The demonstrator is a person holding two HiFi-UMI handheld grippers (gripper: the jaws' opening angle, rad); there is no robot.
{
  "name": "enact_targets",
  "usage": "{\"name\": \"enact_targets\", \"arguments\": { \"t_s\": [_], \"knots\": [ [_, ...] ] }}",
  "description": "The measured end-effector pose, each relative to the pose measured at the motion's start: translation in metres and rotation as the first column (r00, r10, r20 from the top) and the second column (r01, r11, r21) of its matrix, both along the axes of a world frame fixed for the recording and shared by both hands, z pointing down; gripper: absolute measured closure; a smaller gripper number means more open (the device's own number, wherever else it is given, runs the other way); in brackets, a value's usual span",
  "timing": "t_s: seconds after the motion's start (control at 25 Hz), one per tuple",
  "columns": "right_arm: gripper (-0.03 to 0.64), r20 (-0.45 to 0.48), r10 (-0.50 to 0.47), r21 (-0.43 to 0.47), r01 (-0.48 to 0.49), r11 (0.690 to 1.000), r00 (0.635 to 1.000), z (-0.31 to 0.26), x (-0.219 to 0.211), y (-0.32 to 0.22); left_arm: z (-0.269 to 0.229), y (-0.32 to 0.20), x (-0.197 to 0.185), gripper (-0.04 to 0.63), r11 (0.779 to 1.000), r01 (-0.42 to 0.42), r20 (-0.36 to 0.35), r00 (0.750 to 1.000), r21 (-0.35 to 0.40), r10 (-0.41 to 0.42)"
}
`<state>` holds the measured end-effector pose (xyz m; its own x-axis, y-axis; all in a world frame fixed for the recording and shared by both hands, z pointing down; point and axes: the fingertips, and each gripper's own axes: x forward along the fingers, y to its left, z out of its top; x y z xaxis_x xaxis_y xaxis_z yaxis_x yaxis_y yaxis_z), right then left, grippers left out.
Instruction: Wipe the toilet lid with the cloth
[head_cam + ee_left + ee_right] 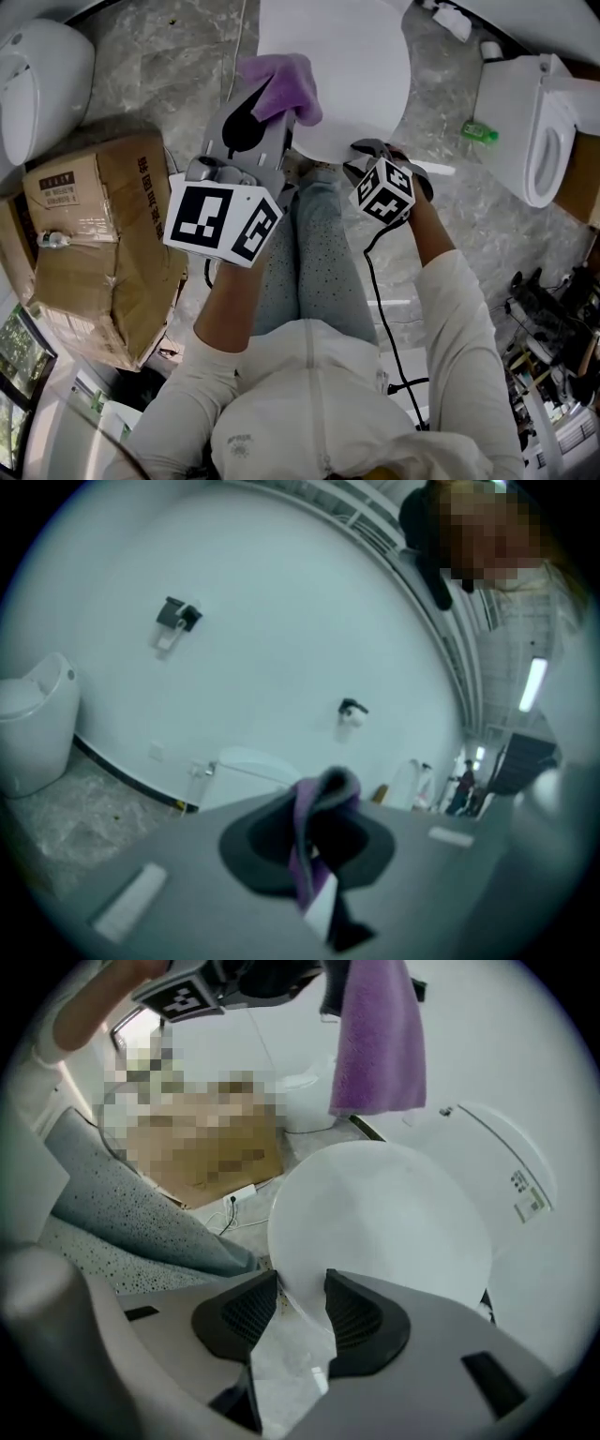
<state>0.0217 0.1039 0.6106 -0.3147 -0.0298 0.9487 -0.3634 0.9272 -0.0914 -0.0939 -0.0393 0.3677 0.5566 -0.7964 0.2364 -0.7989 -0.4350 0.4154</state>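
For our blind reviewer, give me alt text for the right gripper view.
The jaws of the right gripper stand apart, with the near rim of a white toilet lid showing between them. Above the lid, a purple cloth hangs from the left gripper.

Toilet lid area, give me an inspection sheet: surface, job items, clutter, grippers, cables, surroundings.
Surface: toilet lid white, down.
Job's things: purple cloth hangs above lid, not touching.
Clutter: cardboard box, green bottle on floor.
Grippers: left gripper shut on purple cloth; right gripper open, astride lid's front edge.
Cables: black cable from right gripper.
Surroundings: marble floor, more toilets either side.
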Motion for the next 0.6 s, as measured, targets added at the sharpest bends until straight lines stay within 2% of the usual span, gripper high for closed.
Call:
{"name": "enact_targets", "arguments": {
  "t_s": [0.24, 0.32, 0.4, 0.48, 0.6],
  "knots": [
    [0.451, -0.005, 0.168, -0.105, -0.168, 0.98, 0.986, 0.028, -0.004, 0.006, 0.016, 0.0, 0.007, 0.581, 1.0, -0.006, 0.003, 1.0, -0.021, 0.006],
    [0.456, 0.019, 0.276, -0.126, -0.271, 0.954, 0.961, 0.036, -0.001, 0.003, 0.022, -0.002, 0.011, 0.581, 1.0, -0.01, 0.001, 1.0, -0.025, 0.01],
    [0.518, 0.045, 0.403, -0.137, -0.394, 0.909, 0.914, 0.044, 0.003, -0.004, 0.027, -0.004, 0.014, 0.581, 1.0, -0.012, -0.002, 1.0, -0.027, 0.012],
    [0.557, 0.044, 0.481, -0.141, -0.471, 0.871, 0.876, 0.051, 0.008, -0.007, 0.032, -0.005, 0.015, 0.581, 1.0, -0.011, 0.0, 1.0, -0.028, 0.011],
    [0.56, 0.004, 0.489, -0.109, -0.486, 0.867, 0.872, 0.065, 0.008, -0.005, 0.042, -0.01, 0.017, 0.581, 0.999, -0.006, 0.007, 1.0, -0.033, 0.006]
  ]
}}
